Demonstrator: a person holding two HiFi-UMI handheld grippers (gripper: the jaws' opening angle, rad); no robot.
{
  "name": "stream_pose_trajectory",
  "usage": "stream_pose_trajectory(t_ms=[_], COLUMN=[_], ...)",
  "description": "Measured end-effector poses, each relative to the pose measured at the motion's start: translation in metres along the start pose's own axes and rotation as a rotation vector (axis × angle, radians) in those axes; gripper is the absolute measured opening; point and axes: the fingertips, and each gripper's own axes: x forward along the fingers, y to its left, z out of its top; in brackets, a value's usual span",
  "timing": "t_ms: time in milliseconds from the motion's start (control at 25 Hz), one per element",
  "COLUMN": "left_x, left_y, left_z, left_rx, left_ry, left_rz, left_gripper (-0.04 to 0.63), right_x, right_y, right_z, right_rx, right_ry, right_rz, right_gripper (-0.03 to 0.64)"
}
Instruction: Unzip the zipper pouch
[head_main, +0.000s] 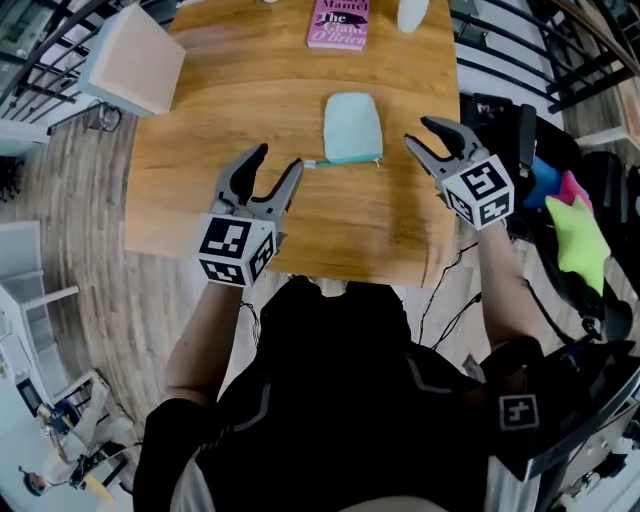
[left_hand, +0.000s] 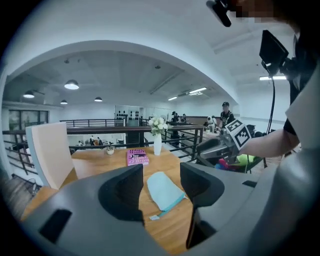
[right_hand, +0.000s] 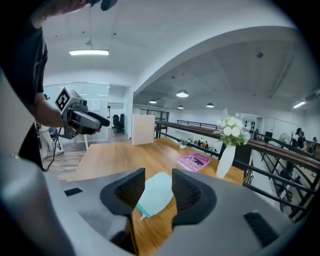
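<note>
- Head view: shows pale-blue zipper pouch (head_main: 352, 127) flat on tabletop (head_main: 250, 110), teal zipper edge nearest, between left hand-held gripper (head_main: 279, 158) and right hand-held gripper (head_main: 418, 132), touching neither.
- Left gripper view: looks past wide, empty jaws at the pouch, with white tab (left_hand: 154, 217) at the zipper's end.
- Right gripper view: again wide apart, holding nothing; small dangling piece (right_hand: 143, 216) at the other end. Likely light, soft and floppy: pin fabric near one end, pinch the pull.

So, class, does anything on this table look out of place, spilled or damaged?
Nothing stands out. The pouch lies flat on the table, the book lies flat beyond it, and the vase stands upright. No spill or damage shows.
</note>
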Motion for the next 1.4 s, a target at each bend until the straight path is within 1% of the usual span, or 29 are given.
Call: stream_pose_trajectory(t_ms=[40, 160, 200, 280, 400, 560, 680, 760, 920, 1160, 1240, 1400], left_x=[0.004, 0.014, 0.016, 0.023, 0.034, 0.045, 0.050, 0.051, 0.046, 0.033, 0.031, 0.029], left_y=[-0.001, -0.003, -0.003, -0.001, -0.002, -0.006, -0.008, -0.011, -0.013, -0.009, -0.009, -0.011], left_z=[-0.007, -0.027, -0.032, -0.041, -0.060, -0.084, -0.103, -0.114, -0.127, -0.142, -0.144, -0.148], left_rx=[0.006, -0.007, -0.001, 0.013, -0.016, -0.023, -0.042, -0.055, -0.064, -0.078, -0.078, -0.085], left_ry=[0.015, 0.040, 0.040, 0.043, 0.069, 0.116, 0.162, 0.188, 0.200, 0.229, 0.233, 0.237], left_rz=[-0.002, -0.004, 0.006, 0.029, 0.025, 0.028, 0.029, 0.024, 0.032, 0.054, 0.053, 0.042], left_gripper=[0.250, 0.245, 0.243, 0.219, 0.218, 0.219, 0.229, 0.229, 0.229, 0.229, 0.229, 0.229], right_x=[0.007, 0.026, 0.032, 0.046, 0.063, 0.078, 0.089, 0.095, 0.106, 0.120, 0.122, 0.126], right_y=[0.001, 0.005, 0.005, 0.007, 0.012, 0.022, 0.026, 0.029, 0.039, 0.047, 0.047, 0.048], right_z=[-0.010, -0.040, -0.051, -0.075, -0.107, -0.138, -0.153, -0.160, -0.173, -0.188, -0.192, -0.195], right_rx=[-0.008, -0.027, -0.035, -0.054, -0.083, -0.128, -0.171, -0.225, -0.363, -0.482, -0.502, -0.502], right_ry=[0.017, 0.067, 0.088, 0.137, 0.201, 0.263, 0.294, 0.320, 0.366, 0.424, 0.434, 0.443], right_rz=[0.015, 0.061, 0.075, 0.101, 0.153, 0.220, 0.261, 0.284, 0.363, 0.443, 0.461, 0.487], right_gripper=[0.175, 0.172, 0.172, 0.169, 0.169, 0.169, 0.169, 0.162, 0.150, 0.147, 0.135, 0.118])
